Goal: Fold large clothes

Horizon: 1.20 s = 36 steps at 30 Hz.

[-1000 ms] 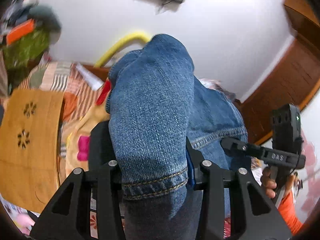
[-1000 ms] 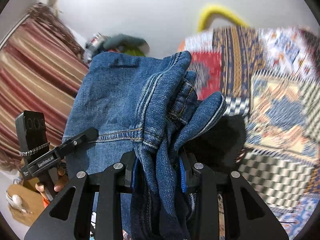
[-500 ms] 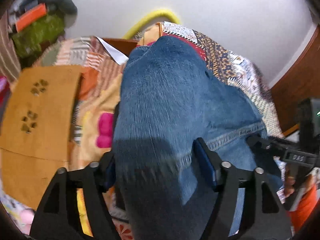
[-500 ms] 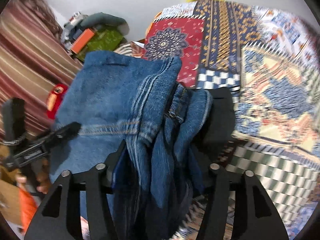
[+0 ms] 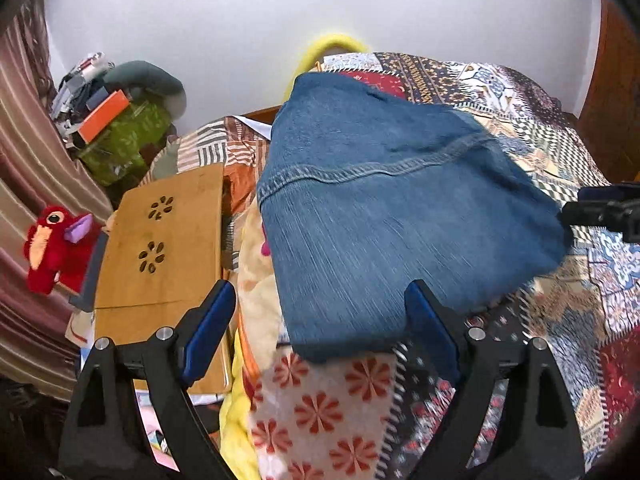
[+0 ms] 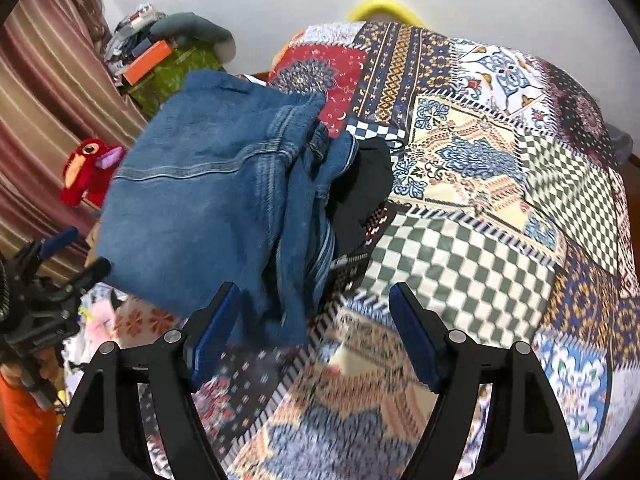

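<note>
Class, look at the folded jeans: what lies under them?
The folded jeans rest on the patchwork bedspread, with a black garment poking out beneath their right edge. How far that garment extends underneath is hidden.

My left gripper (image 5: pixel 320 320) and right gripper (image 6: pixel 316 328) hang side by side above the bed (image 6: pixel 460 240), jaws spread, having just been opening, and the folded jeans (image 5: pixel 380 208) lie on the quilt ahead of me, pressed by neither pair of pads. Left of the bed stands a wooden lap table (image 5: pixel 168 236), with a plush toy (image 5: pixel 56 244) further left. Behind them a pile of clutter (image 5: pixel 116 120) sits against the wall.
</note>
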### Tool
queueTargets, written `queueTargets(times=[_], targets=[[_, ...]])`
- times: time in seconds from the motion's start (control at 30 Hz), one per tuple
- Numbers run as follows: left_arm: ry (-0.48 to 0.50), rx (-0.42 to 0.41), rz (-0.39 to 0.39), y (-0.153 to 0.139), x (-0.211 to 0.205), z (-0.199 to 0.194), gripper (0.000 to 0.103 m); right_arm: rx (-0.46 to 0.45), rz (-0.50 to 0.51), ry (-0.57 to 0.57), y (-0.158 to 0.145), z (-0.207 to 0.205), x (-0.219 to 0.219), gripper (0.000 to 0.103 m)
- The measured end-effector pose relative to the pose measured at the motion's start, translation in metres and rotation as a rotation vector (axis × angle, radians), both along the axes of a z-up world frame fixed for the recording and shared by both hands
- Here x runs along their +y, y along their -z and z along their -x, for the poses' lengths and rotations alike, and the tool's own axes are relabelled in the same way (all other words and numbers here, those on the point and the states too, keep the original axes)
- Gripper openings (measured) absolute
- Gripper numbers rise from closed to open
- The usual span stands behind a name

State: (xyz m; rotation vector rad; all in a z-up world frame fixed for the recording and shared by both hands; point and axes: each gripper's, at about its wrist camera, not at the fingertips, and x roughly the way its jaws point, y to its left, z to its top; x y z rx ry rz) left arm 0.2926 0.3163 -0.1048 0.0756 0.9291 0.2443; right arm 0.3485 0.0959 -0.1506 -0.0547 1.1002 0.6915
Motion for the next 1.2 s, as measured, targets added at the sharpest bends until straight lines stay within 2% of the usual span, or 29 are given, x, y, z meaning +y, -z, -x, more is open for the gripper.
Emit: queueTargets(times=[0.17, 0.37, 0.6, 0.7, 0.9, 1.0, 1.1, 1.2], targets=[[-0.016, -0.082, 0.013, -0.038, -0.015, 0.030, 0.087, -0.089, -0.074, -0.002, -0.048, 0.026, -0.017, 0.074], [-0.015, -0.251, 0.022, -0.107, -0.040, 0.078, 0.087, -0.242, -0.183, -0.007, -0.115, 0.074, -0.039, 0.074], [-0.004, -0.494, 0.011, -0.183, -0.082, 0.156, 0.087, -0.503, -0.310, -0.036, -0.185, 0.158, -0.071, 0.074], [0.015, -0.598, 0.008, -0.204, -0.103, 0.192, 0.087, -0.622, -0.358, -0.029, -0.205, 0.194, -0.086, 0.074], [0.017, -0.772, 0.010, -0.221, -0.135, 0.257, 0.087, -0.784, -0.421, -0.007, -0.218, 0.250, -0.104, 0.074], [0.013, -0.844, -0.048, -0.220, -0.155, 0.282, 0.087, -0.840, -0.425, 0.009, -0.214, 0.273, -0.107, 0.074], [0.001, -0.888, -0.065, -0.213, -0.168, 0.300, 0.087, -0.854, -0.436, 0.038, -0.206, 0.282, -0.105, 0.074], [-0.019, -0.896, -0.065, -0.205, -0.173, 0.305, 0.087, -0.844, -0.422, 0.066, -0.198, 0.281, -0.103, 0.074]])
